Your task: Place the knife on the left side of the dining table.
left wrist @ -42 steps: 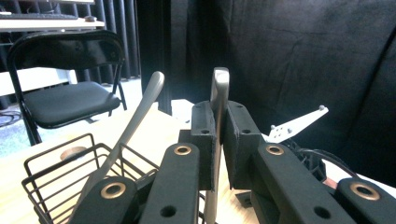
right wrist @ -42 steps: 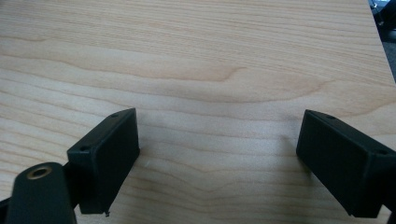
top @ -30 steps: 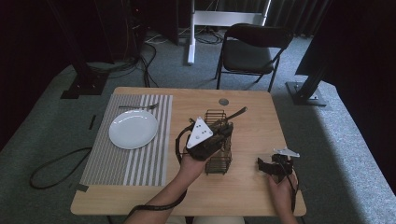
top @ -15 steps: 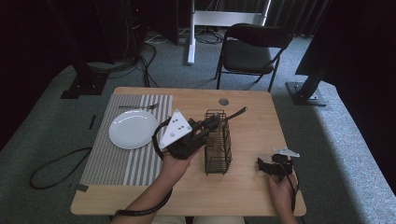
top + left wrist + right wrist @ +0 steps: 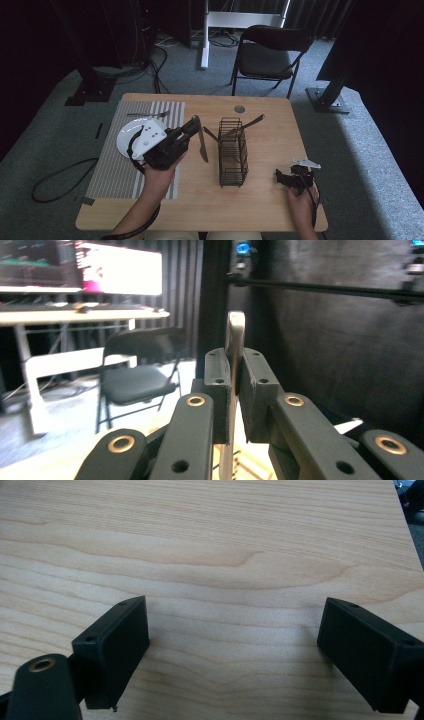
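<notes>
We logged the left gripper [image 5: 192, 131] clamped on a table knife [image 5: 201, 145], held above the table [image 5: 260, 210] just left of the wire caddy [image 5: 233, 152], blade hanging down. In the left gripper view the jaws pinched the handle [image 5: 235, 337] near its end, a thin flat bite. Risk, as we judged it: the knife could pivot or slip between the pads while carried, since most of its length hung below the grip. It could then drop on the table or clip the caddy's rim. The plate [image 5: 131, 137] sat on the placemat [image 5: 112, 172] left of the caddy; a careless swing could strike it. The right gripper [image 5: 290, 178], jaws wide apart and empty, rested right of the caddy.
</notes>
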Demonstrator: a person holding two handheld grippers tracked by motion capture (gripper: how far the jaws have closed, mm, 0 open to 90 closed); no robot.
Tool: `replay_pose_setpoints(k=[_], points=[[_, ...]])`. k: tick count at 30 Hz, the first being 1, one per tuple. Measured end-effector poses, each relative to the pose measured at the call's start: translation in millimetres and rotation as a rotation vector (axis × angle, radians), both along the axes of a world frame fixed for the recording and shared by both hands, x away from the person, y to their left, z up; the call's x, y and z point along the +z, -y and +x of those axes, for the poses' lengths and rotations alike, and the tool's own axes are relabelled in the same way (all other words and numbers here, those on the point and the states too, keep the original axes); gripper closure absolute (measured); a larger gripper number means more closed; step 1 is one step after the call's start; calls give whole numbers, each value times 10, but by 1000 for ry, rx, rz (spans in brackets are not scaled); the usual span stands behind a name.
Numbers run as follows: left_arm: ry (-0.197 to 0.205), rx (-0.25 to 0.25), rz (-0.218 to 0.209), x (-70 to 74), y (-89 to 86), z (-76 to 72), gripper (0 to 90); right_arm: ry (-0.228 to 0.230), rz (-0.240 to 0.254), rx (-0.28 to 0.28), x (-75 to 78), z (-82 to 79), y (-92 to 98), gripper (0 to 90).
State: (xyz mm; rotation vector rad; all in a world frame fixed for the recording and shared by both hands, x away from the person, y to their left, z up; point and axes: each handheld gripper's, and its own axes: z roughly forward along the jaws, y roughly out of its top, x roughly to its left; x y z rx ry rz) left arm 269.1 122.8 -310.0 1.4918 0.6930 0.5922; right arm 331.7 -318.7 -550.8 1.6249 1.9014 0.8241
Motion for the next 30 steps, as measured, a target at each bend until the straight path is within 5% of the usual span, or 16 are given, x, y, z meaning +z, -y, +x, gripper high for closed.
replay_pose_setpoints(k=[13,22,30], points=[[-122,221,7,-661,-543,151,838,1,-1,-3,0,-2,-1,122],[-185,299,-10,-1025,-745,259,839,-2,0,-5,1,-4,-4,122],[-205,320,-84,-1183,-881,233,838,-2,1,-7,1,-4,-6,122]])
